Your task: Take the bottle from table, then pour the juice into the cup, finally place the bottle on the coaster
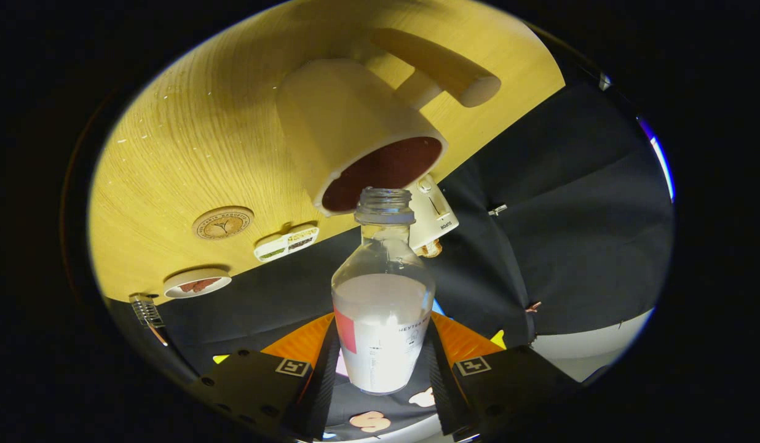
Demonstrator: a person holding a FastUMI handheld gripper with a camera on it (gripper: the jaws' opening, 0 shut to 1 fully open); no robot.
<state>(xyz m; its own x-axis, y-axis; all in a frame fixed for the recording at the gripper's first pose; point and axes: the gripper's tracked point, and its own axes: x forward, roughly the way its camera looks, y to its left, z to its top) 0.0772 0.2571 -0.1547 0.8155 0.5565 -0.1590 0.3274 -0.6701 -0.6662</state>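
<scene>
My fingers (383, 369) pinch the lower body of the clear plastic bottle (383, 307), one pressing on each flank, so it sits squarely between them with its open, capless neck pointing away from me. White liquid fills the bottle up to its shoulder, and a pale label with a red patch wraps the part I hold. I carry it tilted, so the yellow wood-grain table (189, 160) shows slanted beyond my fingers.

Just past the bottle's mouth stands the cream-coloured cup with a dark reddish inside (355, 138); its rim is right behind the neck as I see it, and I cannot tell whether they touch. A thick rounded wooden handle (441, 64) juts out from the cup's far side.

Further out on the table, off toward my left finger, lies a round cork coaster with a stamped emblem (223, 223), well apart from the cup. Near it sits a small white rectangular tray with dark fillings (286, 243), and closer to me than the coaster a shallow round white dish with something reddish in it (197, 283). A white boxy device with a switch (435, 212) rests behind the bottle's neck at the table's edge, beside the cup. A ribbed metal piece (146, 311) shows near the dish.
</scene>
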